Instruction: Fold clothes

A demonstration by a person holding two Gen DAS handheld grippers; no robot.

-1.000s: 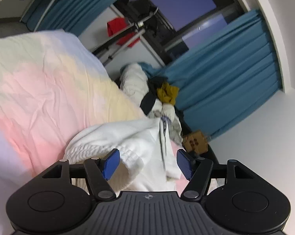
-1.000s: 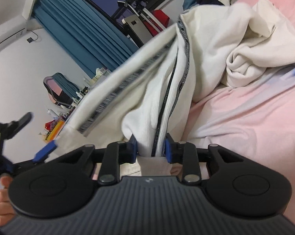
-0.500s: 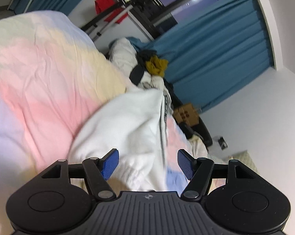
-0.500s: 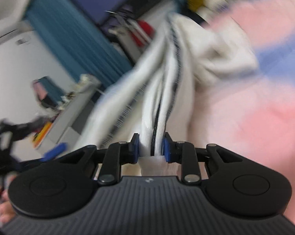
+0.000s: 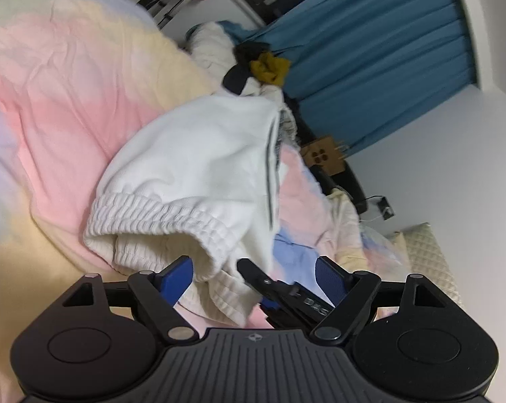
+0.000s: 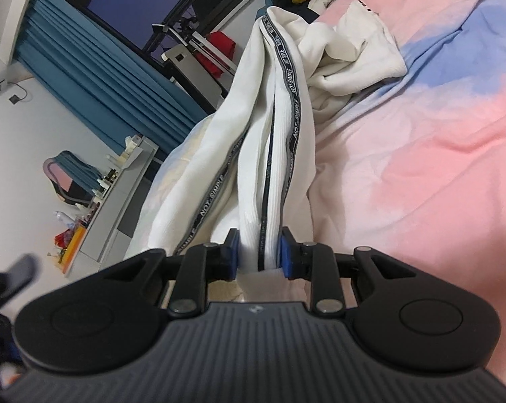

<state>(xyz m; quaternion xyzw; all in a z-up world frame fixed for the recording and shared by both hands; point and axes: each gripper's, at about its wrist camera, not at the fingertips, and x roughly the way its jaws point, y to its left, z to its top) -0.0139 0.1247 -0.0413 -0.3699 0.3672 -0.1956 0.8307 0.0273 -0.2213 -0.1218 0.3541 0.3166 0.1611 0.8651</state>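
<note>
right gripper [image 6: 259, 252] clamping white trousers [image 6: 280, 127], pink duvet [image 6: 420, 174]

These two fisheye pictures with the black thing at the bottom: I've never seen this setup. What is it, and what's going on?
There is no robot. A person holds one two-finger gripper in each hand, and a camera on each looks forward along its blue-padded fingers. In the left view, the left gripper is open above the ribbed waistband of white trousers lying on a pastel bedspread. The black piece crossing between its fingers appears to be the other gripper. In the right view, the right gripper is shut on the trousers' bunched legs, trimmed with black lettered tape. More clothes are piled further back.
</note>
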